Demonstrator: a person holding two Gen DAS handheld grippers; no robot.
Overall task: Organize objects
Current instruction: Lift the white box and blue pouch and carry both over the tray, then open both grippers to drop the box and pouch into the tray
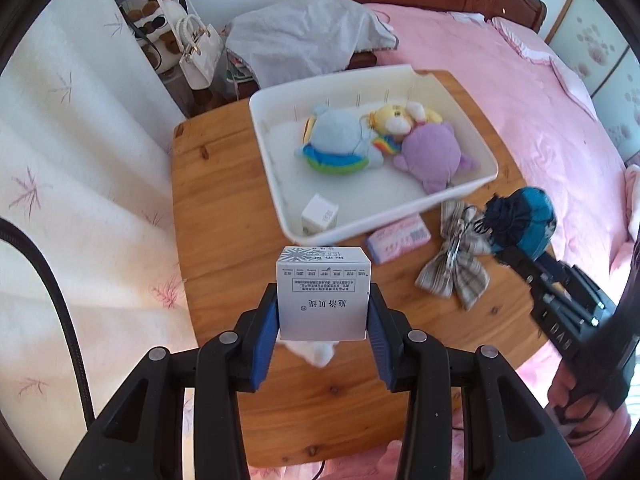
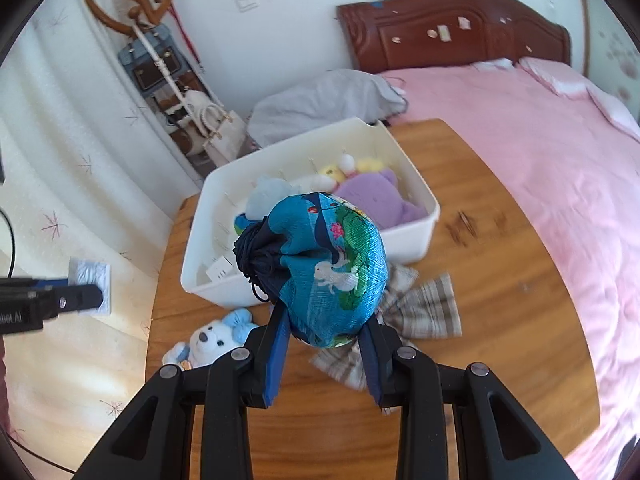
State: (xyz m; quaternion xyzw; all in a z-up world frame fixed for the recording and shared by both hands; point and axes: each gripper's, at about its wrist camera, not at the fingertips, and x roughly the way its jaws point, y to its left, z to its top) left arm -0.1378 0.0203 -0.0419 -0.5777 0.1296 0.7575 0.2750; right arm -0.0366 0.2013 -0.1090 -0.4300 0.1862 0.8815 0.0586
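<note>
My left gripper (image 1: pixel 323 312) is shut on a white printed box (image 1: pixel 323 292) and holds it above the wooden table (image 1: pixel 224 200), in front of the white bin (image 1: pixel 360 224). The bin holds a blue plush (image 1: pixel 340 140), a yellow plush (image 1: pixel 400 116), a purple plush (image 1: pixel 432 156) and a small white box (image 1: pixel 320 216). My right gripper (image 2: pixel 326 340) is shut on a blue drawstring pouch (image 2: pixel 332 264), held above the table near the bin's front wall (image 2: pixel 224 292). That pouch also shows in the left wrist view (image 1: pixel 524 220).
On the table lie a pink tissue pack (image 1: pixel 398 238), a plaid bow (image 1: pixel 456 260) and a small white-and-blue bear (image 2: pixel 212 340). A pink bed (image 2: pixel 540 152) lies to the right. A grey cloth (image 1: pixel 308 36), handbags (image 1: pixel 198 48) and a coat rack (image 2: pixel 136 12) are behind.
</note>
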